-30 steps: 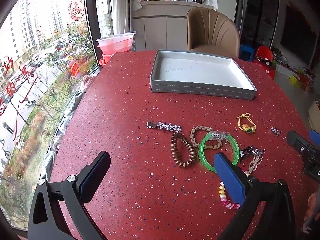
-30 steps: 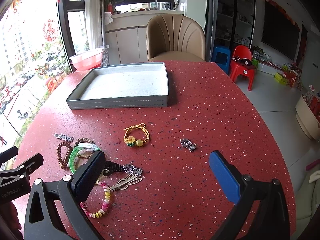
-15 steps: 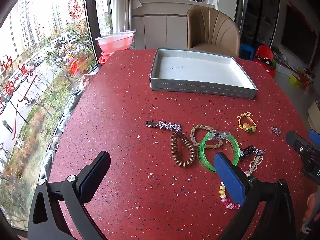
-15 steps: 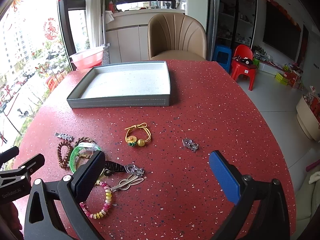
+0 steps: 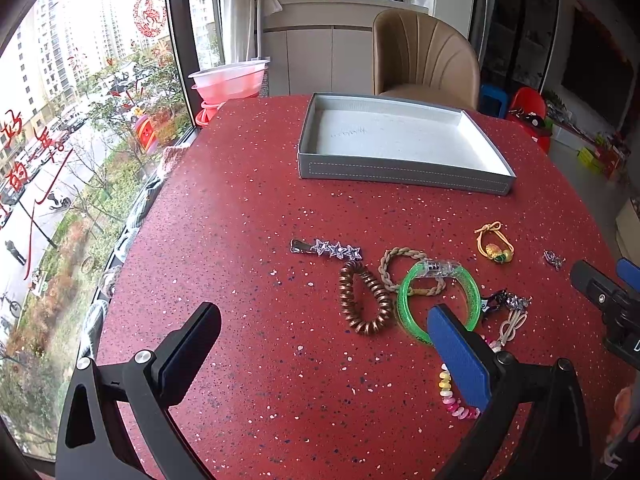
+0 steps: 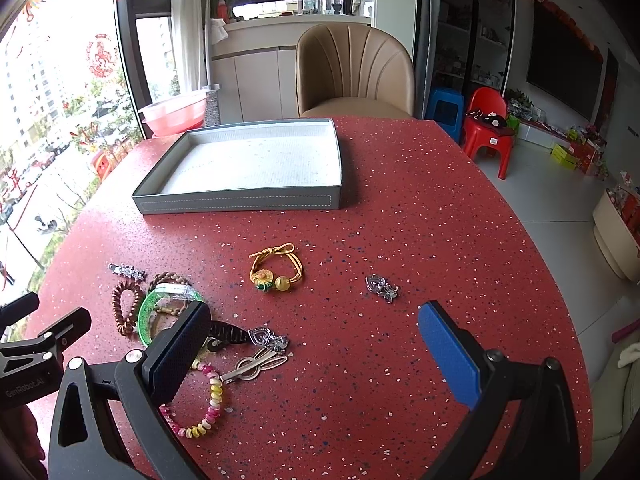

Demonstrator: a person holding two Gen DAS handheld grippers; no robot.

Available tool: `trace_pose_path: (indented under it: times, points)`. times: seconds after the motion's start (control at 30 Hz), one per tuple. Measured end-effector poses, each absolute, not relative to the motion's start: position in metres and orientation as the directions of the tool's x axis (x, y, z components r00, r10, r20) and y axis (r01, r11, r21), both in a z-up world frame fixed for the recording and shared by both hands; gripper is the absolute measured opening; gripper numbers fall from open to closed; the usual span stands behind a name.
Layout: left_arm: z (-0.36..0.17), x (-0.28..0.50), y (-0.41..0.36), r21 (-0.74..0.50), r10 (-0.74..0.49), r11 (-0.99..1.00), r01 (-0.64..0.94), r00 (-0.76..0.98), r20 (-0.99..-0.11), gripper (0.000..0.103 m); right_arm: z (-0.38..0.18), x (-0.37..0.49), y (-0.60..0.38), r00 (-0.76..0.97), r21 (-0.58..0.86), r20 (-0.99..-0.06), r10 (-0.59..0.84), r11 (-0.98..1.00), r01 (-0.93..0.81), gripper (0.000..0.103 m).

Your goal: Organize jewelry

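The red speckled worktop [image 6: 440, 220] carries everything, and the grey tray [image 6: 240, 202] at its far side holds nothing at all, so by the look of it the sorting has not begun and every piece is left to move. Both grippers hang above the near edge: the left gripper [image 5: 320, 356] has its jaws spread wide with nothing between them, and the right gripper [image 6: 320, 348] is equally wide and empty. The jewelry lies loose on the worktop between grippers and tray, mostly in a tangle on the left: a green bangle [image 5: 438, 304] overlapping a braided beige band [image 5: 404, 268], a copper spiral hair tie [image 5: 362, 300] just beside them, a pink and yellow beaded bracelet [image 6: 200, 408], a yellow cord bracelet [image 6: 276, 268] lying apart, a star hair clip [image 5: 328, 249], a black clip with a heart charm [image 6: 248, 334], a looped pin [image 6: 254, 366], and smallest, a silver charm [image 6: 382, 289] alone toward the right
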State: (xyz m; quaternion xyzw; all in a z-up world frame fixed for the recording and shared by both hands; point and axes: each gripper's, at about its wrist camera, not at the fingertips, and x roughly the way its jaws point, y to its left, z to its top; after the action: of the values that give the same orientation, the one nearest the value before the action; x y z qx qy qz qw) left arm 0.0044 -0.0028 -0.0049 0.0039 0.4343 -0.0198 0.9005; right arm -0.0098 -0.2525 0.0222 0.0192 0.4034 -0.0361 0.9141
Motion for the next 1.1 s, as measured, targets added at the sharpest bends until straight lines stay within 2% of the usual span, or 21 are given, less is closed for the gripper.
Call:
trace_pose_path:
  times: [0.7,1.1]
  points:
    - [-0.009,0.007,-0.004,-0.011,-0.037,0.999,0.046,0.613,-0.789,0.103,0.022,-0.01,-0.253,0.67,0.008,-0.74,-0.05,0.997,0.083,0.103]
    - [-0.019,0.025,0.0,-0.038,-0.073,0.996,0.075,0.535,-0.842,0.103,0.006,0.0,-0.265,0.615,0.112,-0.787,0.041,0.991,0.077,0.103]
